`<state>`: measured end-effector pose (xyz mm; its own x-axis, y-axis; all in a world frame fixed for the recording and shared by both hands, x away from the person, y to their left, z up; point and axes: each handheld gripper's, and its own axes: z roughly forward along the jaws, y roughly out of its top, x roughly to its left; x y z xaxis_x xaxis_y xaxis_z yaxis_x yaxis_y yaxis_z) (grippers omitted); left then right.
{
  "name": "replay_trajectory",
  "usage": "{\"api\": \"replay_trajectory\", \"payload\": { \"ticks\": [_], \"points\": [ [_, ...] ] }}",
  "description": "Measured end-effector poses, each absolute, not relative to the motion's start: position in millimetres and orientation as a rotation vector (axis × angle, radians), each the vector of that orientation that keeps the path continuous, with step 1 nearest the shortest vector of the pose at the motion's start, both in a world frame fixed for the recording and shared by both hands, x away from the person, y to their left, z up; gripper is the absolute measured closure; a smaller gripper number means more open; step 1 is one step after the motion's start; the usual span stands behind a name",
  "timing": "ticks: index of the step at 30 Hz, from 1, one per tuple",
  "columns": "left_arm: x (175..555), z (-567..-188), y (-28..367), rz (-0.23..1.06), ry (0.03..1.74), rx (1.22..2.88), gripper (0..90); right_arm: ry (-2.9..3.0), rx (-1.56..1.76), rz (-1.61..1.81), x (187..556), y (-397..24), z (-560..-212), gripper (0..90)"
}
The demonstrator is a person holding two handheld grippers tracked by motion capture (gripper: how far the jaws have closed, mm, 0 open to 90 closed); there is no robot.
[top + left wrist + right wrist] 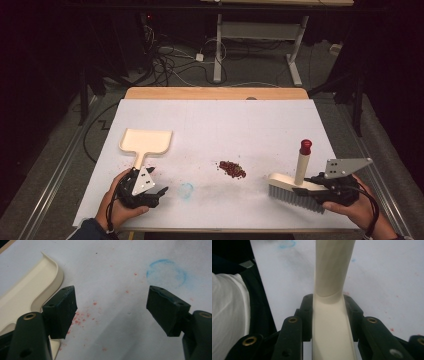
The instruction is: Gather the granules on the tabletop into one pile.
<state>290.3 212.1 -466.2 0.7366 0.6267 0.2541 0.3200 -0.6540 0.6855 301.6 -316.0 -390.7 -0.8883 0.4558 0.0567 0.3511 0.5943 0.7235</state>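
We see a dim, dark room around a brightly lit bench (pixel 280 117), whose white sheet leaves a wooden strip (pixel 215 93) bare along the far edge. Behind it a grey floor (pixel 260 70) carries tangled cables (pixel 170 62) and a white-framed desk (pixel 260 30). Metal rails (pixel 55 175) run along both sides.

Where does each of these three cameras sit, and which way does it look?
High view: above the near edge, looking down on table; both hands, left gripper, right gripper.
Left gripper view: on it, facing paper; open jaws beside dustpan.
Right gripper view: on it; jaws clamp brush.
Shared: dustpan, brush.
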Motion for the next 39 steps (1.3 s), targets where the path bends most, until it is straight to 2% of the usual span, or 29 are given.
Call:
{"api": "replay_trajectory", "payload": {
  "ticks": [8, 11, 18, 20, 31, 39],
  "points": [
    [291, -470, 210, 0.620, 0.714, 2.333, 23.6, 2.701, 0.621, 1.124, 342, -315, -404, 62.6],
    [291, -470, 210, 0.616, 0.717, 2.331, 23.6, 2.692, 0.634, 1.084, 359, -317, -405, 56.2],
    [291, -472, 209, 0.604, 0.722, 2.341, 23.6, 2.656, 0.744, 1.052, 395, -321, -416, 47.4],
    [292, -472, 209, 0.604, 0.719, 2.346, 23.6, 2.606, 0.799, 1.035, 402, -321, -418, 50.5],
    [292, -473, 207, 0.602, 0.710, 2.363, 23.6, 2.323, 1.340, 0.947, 431, -301, -444, 48.9],
    [292, -474, 208, 0.607, 0.700, 2.368, 23.6, 2.325, 1.403, 0.776, 444, -275, -458, 48.9]
  ]
}}
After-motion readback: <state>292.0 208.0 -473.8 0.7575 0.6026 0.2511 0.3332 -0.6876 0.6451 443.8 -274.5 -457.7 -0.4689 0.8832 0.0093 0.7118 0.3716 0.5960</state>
